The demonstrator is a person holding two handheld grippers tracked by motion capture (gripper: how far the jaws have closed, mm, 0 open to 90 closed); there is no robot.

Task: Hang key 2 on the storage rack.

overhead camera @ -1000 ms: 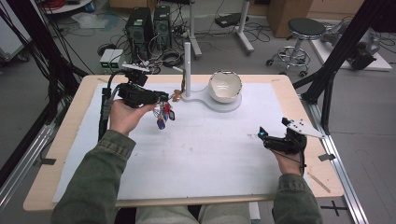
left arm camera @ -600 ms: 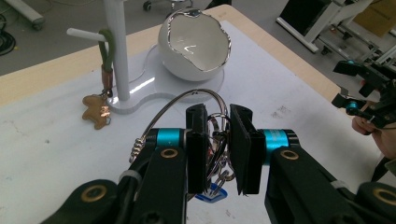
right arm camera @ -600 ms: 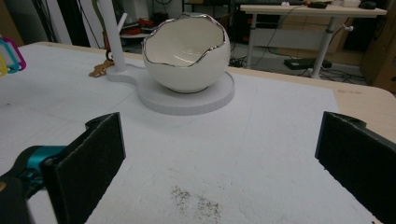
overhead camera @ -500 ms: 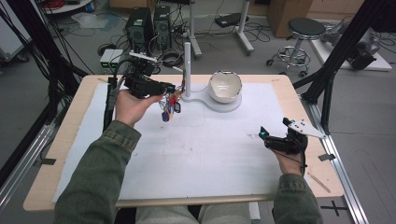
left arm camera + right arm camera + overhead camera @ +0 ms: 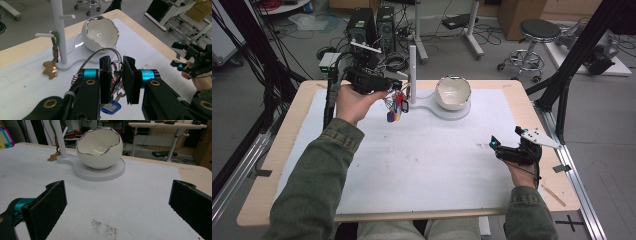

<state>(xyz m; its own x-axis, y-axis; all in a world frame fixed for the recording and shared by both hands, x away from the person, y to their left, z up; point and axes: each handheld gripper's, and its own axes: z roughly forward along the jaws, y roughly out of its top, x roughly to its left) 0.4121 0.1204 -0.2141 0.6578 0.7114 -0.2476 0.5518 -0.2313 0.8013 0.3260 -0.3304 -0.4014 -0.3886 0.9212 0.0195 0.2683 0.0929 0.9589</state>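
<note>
Carrying a bunch of keys (image 5: 113, 75) toward the white peg stand (image 5: 412, 75), the left gripper (image 5: 117, 80) has its jaws clamped on the wire ring. Next move probably means looping it over a free peg. Egg-shaped bowl (image 5: 453, 92) sits just right. Far right, the right gripper (image 5: 508, 150) rests wide open, plenty of bare mat (image 5: 432, 155) around.

A bunch of keys (image 5: 115, 82) on a thin silver wire loop hangs clamped between the black jaws of the left gripper (image 5: 117, 80); the loop arcs up above the jaws, and rings, a metal key and a blue tag dangle beneath them; in the high view the bunch (image 5: 396, 104) shows red, blue and yellow tags, lifted off the white mat, just beside the white peg stand (image 5: 412, 75) near the table's far edge.
</note>
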